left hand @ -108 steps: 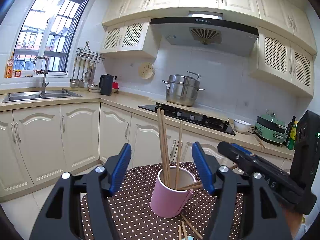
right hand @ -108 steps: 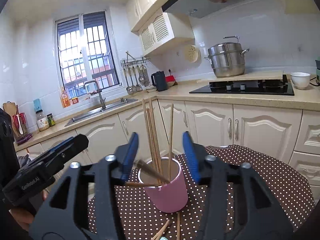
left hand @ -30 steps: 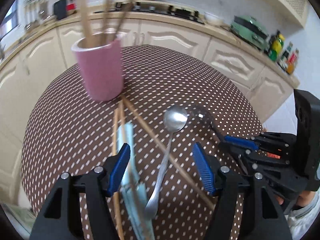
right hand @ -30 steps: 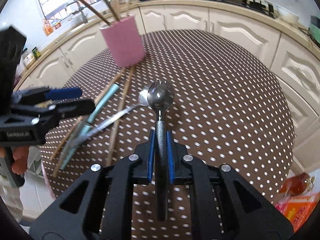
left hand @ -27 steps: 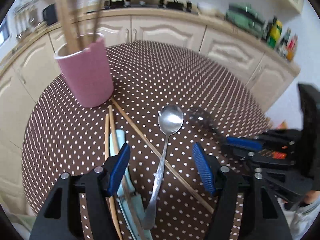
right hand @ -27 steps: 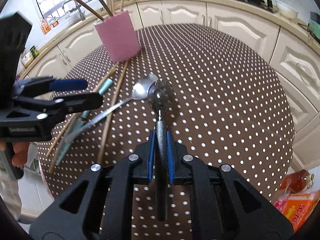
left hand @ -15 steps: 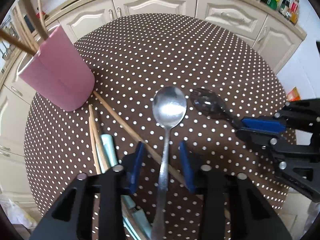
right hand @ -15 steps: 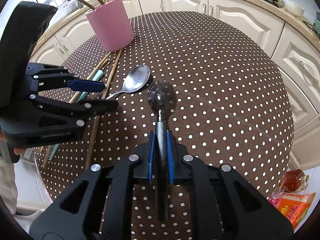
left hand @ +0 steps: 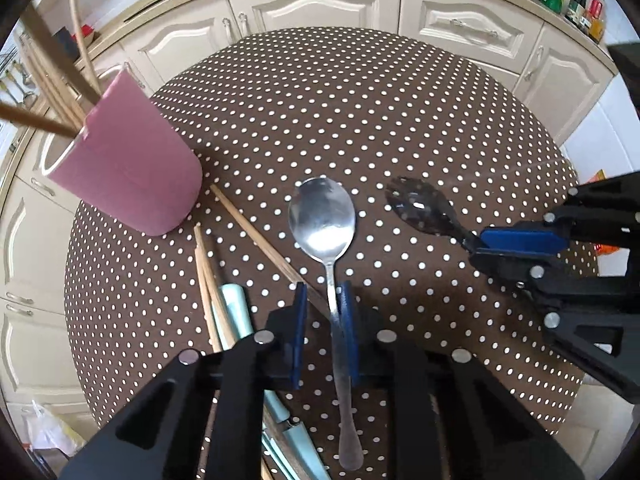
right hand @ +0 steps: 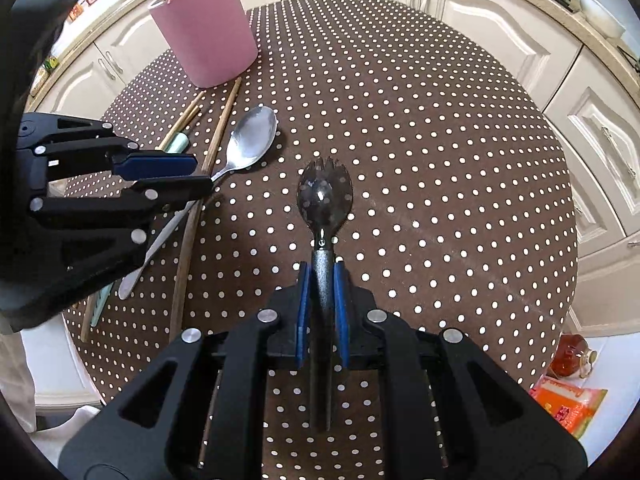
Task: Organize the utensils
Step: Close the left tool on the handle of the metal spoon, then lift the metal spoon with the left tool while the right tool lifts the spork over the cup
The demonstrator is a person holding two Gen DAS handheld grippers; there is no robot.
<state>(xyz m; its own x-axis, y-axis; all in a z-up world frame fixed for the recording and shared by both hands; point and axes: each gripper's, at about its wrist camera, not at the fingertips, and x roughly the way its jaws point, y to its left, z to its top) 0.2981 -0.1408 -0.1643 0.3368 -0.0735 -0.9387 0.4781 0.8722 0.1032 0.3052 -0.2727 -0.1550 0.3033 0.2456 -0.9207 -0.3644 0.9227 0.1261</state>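
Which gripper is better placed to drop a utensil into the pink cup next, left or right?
Right, probably: the right gripper is already shut on the spork, while the left gripper isn't yet clamped on the spoon.

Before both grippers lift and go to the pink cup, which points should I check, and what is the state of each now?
1. right gripper shut on the dark spork handle: ok.
2. left gripper gripping the silver spoon: not ok; the pads flank the handle, a gap shows on one side.
3. A loose chopstick runs under the left gripper and may get pinched: cannot tell.
4. pink cup upright: ok.
5. Room in the cup among the standing chopsticks: cannot tell.
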